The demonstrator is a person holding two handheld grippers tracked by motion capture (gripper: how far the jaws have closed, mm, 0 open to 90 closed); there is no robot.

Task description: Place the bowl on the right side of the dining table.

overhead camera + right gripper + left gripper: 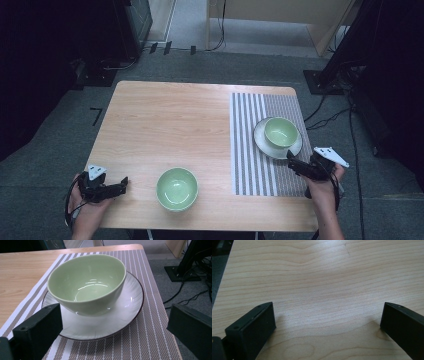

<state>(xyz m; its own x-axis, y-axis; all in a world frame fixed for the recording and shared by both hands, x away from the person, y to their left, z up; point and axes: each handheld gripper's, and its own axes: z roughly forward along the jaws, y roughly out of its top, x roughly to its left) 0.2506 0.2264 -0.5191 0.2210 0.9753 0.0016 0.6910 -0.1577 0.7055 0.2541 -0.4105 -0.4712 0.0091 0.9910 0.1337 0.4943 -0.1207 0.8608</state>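
Right gripper [115, 322] wide open, empty, facing bowl [87, 282] on plate [125, 315], table's right edge. Left gripper [328, 322] wide open, empty, near-left corner.

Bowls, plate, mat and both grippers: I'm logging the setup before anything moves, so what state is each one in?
Green bowl on the plate: upright, empty.
White plate: flat on the mat, bowl on it.
Striped mat: flat on the table's right side.
Second green bowl: upright, empty, on bare wood near the front edge.
Left gripper: open, over bare table.
Right gripper: open, facing the plate, holding nothing.
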